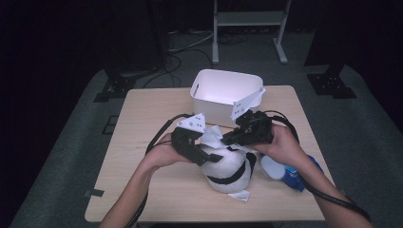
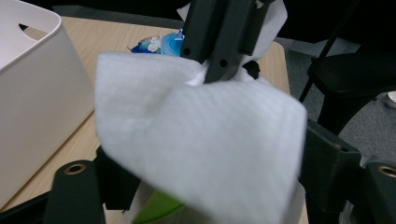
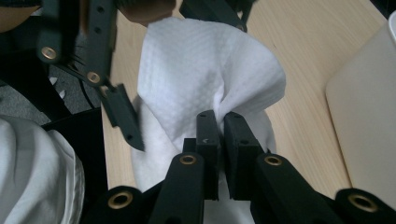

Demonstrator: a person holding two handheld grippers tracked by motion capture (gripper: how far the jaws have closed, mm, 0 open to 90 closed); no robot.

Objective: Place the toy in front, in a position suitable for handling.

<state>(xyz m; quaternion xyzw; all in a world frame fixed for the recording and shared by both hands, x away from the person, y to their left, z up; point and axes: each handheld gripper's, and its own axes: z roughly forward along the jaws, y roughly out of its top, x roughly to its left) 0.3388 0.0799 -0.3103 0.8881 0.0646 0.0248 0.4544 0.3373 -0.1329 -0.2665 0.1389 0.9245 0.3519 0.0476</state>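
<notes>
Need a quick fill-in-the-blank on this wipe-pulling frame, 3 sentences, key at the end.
1. The right tool is shut on a white ____ that it pulls up from the pack.
2. The white bin stands at the ____ edge of the table from the person.
3. The left tool rests against the white wipe pack, which has a ____ band around it.

Missing words: wipe; far; black
</notes>
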